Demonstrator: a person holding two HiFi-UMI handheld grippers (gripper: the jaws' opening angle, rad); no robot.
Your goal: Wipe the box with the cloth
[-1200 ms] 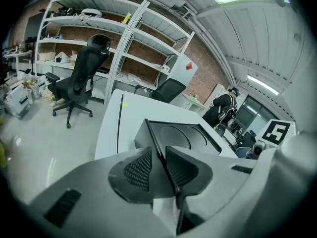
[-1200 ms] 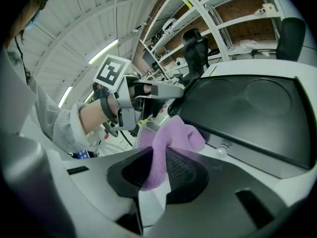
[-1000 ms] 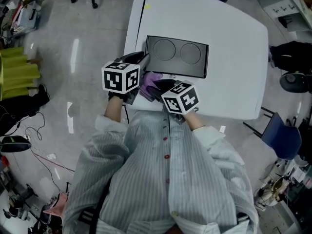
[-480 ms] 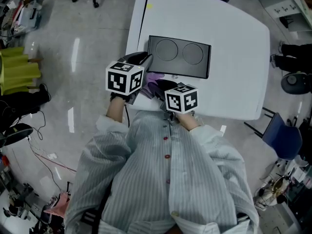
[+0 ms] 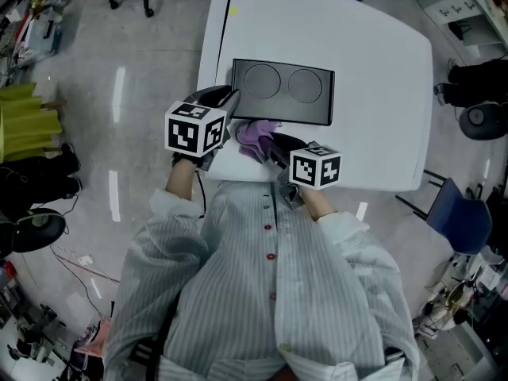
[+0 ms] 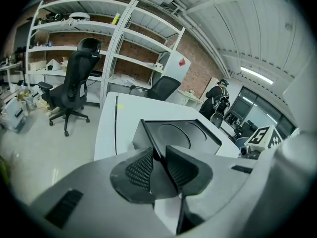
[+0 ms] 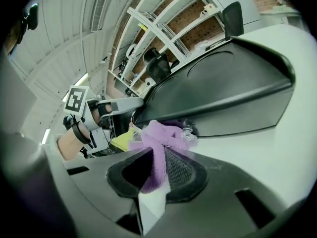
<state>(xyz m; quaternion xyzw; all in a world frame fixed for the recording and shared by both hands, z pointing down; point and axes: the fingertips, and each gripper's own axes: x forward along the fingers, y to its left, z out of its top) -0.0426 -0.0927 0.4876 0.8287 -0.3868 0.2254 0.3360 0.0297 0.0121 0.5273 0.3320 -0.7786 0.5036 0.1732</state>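
A flat black box with two round dents lies on the white table. My left gripper is shut on the box's near left corner; in the left gripper view the thin edge of the box runs between the pads of this gripper. My right gripper is shut on a purple cloth and holds it against the box's near side. In the right gripper view the cloth bunches out of the right gripper and touches the box.
The table's near edge runs just under both grippers. An office chair and shelves stand off the table's left side. A blue chair is at the right, and cables lie on the floor at the lower left.
My right gripper has slid to the right along the box's near side with the cloth and has rolled. The left gripper has kept its hold on the corner.
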